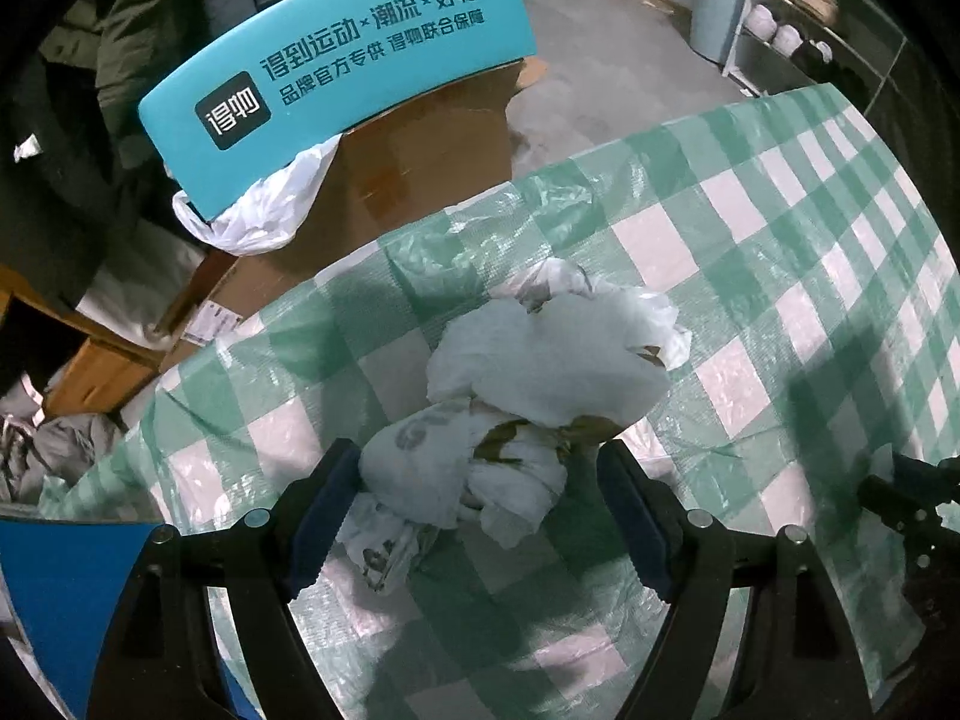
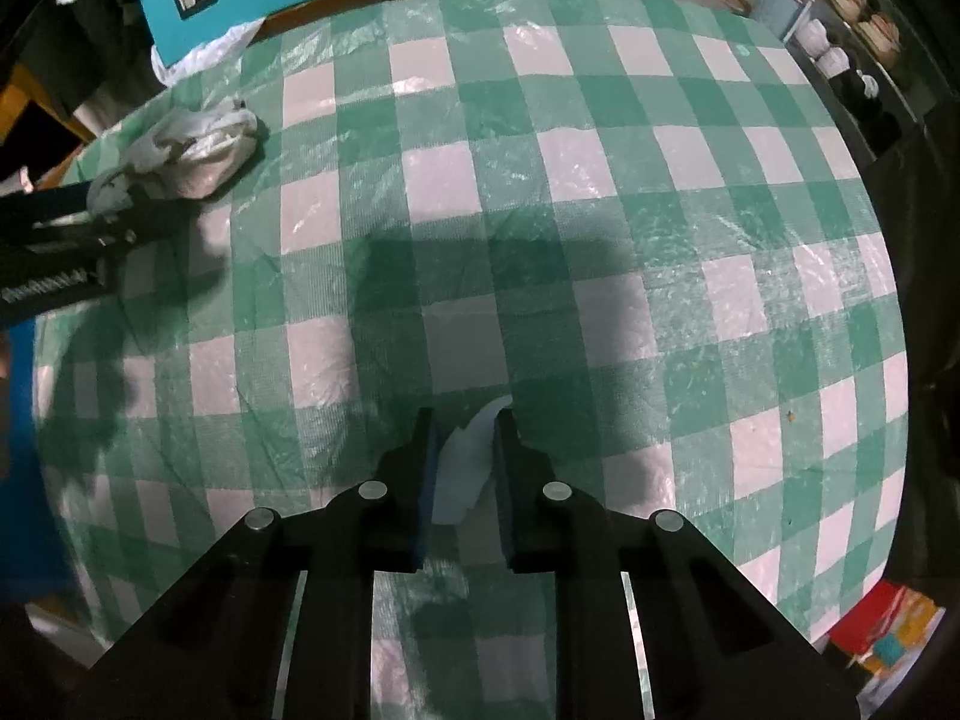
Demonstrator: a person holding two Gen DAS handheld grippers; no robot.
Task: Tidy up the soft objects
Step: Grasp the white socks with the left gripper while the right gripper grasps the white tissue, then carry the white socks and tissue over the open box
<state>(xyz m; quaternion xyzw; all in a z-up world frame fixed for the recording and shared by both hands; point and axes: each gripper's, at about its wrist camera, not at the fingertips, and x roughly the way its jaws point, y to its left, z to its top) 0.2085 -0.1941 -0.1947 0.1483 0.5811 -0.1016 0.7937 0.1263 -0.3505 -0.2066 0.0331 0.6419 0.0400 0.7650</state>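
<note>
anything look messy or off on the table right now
Mostly the heap of crumpled white plastic bags near the table's left edge: loose, bunched, with brown scraps showing through. The left tool stands open around its near end. The right tool pinches a small white scrap. The checked tablecloth is wrinkled, nothing spilled.

Colours I see over the checked table

The tablecloth [image 2: 540, 192] is a green-and-white check under clear, shiny film. Near its left edge I see a white crumpled bundle [image 1: 528, 396] with brown patches and faint grey print. A pale white scrap [image 2: 465, 468] sits between my black right gripper's [image 2: 465, 438] blue pads. Beyond the far edge stands a teal sign [image 1: 336, 60] with dark lettering, over a brown cardboard box [image 1: 420, 174].
</note>
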